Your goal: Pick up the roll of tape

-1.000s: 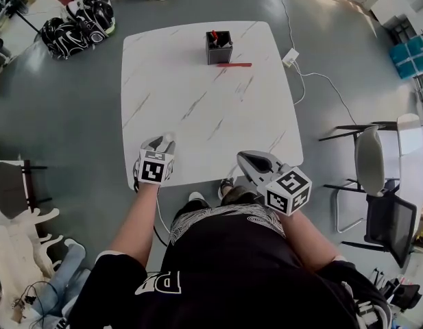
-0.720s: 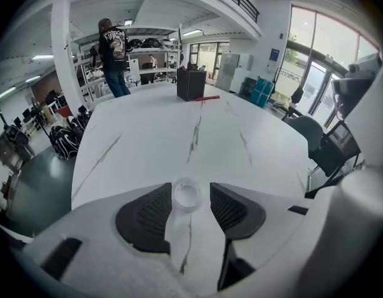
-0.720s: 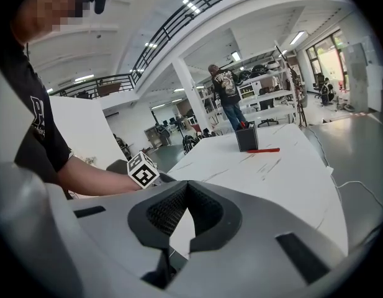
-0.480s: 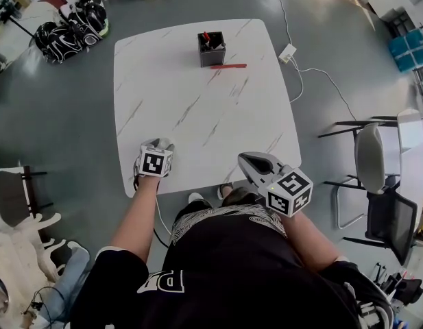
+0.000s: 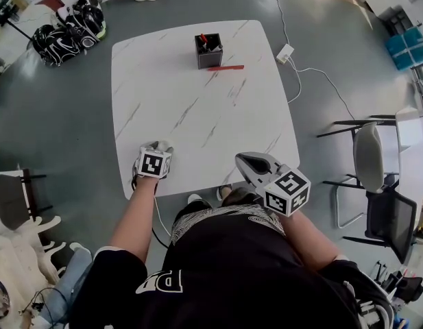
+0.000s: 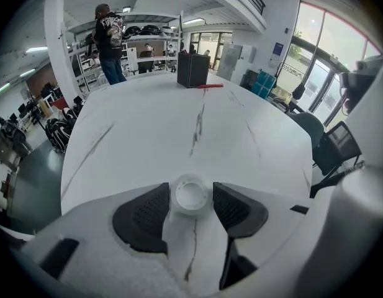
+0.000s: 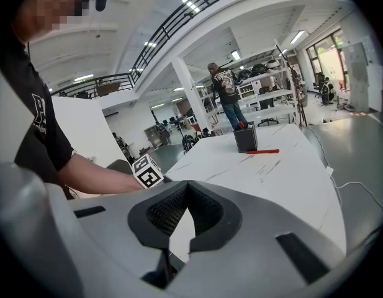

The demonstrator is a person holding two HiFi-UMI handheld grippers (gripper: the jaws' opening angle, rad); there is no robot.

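While its jaws are opening, the left gripper (image 5: pixel 158 147) points steeply down at the near left part of the white marble-patterned table (image 5: pixel 197 101). The roll of tape (image 6: pixel 191 195), small and whitish, lies flat on the tabletop between the two dark pads (image 6: pixel 141 217), which stand close on either side of it. It is not lifted.

Far across the table stands a black pen holder (image 5: pixel 208 51) with red-tipped things in it, and a red pen (image 5: pixel 225 68) lies just beside it on the near side.

Further right, the right gripper (image 5: pixel 244 159) hangs over the table's near right edge, its jaws pressed together at the tips with nothing between them.
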